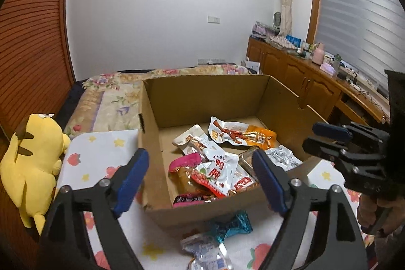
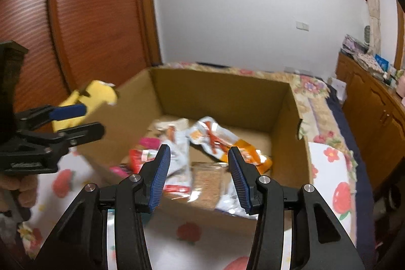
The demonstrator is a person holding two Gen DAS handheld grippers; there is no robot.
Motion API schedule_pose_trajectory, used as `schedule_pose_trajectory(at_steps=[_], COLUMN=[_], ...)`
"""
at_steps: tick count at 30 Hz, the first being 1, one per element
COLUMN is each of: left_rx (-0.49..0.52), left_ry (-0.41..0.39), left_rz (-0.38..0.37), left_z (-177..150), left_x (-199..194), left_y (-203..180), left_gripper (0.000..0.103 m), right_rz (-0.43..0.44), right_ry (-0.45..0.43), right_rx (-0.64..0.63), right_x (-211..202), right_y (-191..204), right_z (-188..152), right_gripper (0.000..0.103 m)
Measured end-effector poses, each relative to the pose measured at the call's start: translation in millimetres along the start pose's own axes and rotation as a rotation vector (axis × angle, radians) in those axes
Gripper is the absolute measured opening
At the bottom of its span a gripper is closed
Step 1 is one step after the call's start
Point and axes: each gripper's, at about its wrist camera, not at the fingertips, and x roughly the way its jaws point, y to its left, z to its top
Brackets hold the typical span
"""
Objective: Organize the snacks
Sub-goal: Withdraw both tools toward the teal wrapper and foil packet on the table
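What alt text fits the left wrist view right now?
Open left gripper hovers empty over a cardboard box holding a pile of snack packets. Two more packets, a teal packet and a clear one, lie outside.

My right tongs [image 2: 198,176] hang above the near wall of the open brown cardboard box [image 2: 220,90], blue-padded jaws apart with nothing between them. Just beyond my tips, inside the box, lies a clear packet of tan crumbly snack [image 2: 205,184]. Farther ahead rests a white and orange packet with red sticks printed on it [image 2: 222,138], and ahead to the left a red and white packet [image 2: 141,158]. My left tongs [image 2: 88,122] hover off to the left, jaws apart and empty, before a yellow plush toy [image 2: 96,95]. The box sits on a white cloth with red fruit prints [image 2: 336,184].
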Motion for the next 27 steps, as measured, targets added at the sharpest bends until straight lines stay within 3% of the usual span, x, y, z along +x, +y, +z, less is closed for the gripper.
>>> schedule_pose_trajectory(at_steps=[10,27], left_rx=[0.003,-0.042], left_ry=[-0.059,0.063], left_rz=[0.036,0.047], left_z=[-37.7,-115.9], left_x=[-37.3,-22.3], left_y=[10.8,35.2], left_gripper=[0.093,0.093], right_rz=[0.091,0.182], right_ry=[-0.006,0.185], right_rx=[-0.061,-0.171], right_x=[-21.7,57.9], right_y=[41.4,81.6], right_z=[-31.9,-69.4], right_gripper=[0.054,0.054])
